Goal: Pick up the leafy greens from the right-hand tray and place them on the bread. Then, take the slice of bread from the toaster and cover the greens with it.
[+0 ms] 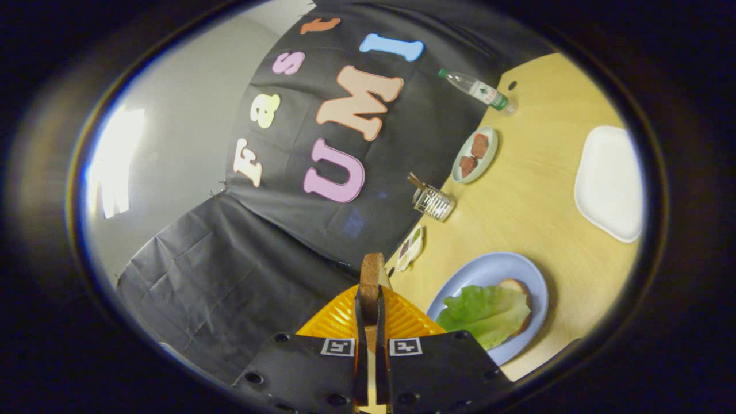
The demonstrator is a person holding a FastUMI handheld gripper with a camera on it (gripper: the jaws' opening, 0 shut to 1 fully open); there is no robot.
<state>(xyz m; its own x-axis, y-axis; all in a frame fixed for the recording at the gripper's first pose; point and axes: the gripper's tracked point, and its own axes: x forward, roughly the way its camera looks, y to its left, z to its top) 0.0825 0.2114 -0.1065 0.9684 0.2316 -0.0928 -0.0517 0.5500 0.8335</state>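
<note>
The claw (pixel 371 313) is clamped on a slice of bread (pixel 372 276), which is held edge-on and upright between both fingers, so mostly the brown crust is seen sticking out past the tips. The whole view is tilted, so the desk (pixel 535 195) is seen running up the right side.

Biggest thing after that: the yellowish wooden desk itself, backed by the black cloth wall. Right under the held slice an orange ribbed thing (pixel 345 319) is seen, probably the toaster, though that can't be told for sure. Just to the right of the fingers a blue plate (pixel 489 273) is set on the desk, and on it the leafy greens (pixel 486 313) are already laid over another slice of bread (pixel 520 287), of which only a crusty edge is left peeking out.

Further off, a white rectangular tray (pixel 609 184) is parked near the desk's far side. A pale green dish (pixel 486 164) with two reddish-brown pieces (pixel 474 155) is placed near the wall, with a clear glass jar (pixel 432 202) beside it and a small plate (pixel 409 248) closer in. A plastic bottle (pixel 474 89) is seen lying beyond the dish.
</note>
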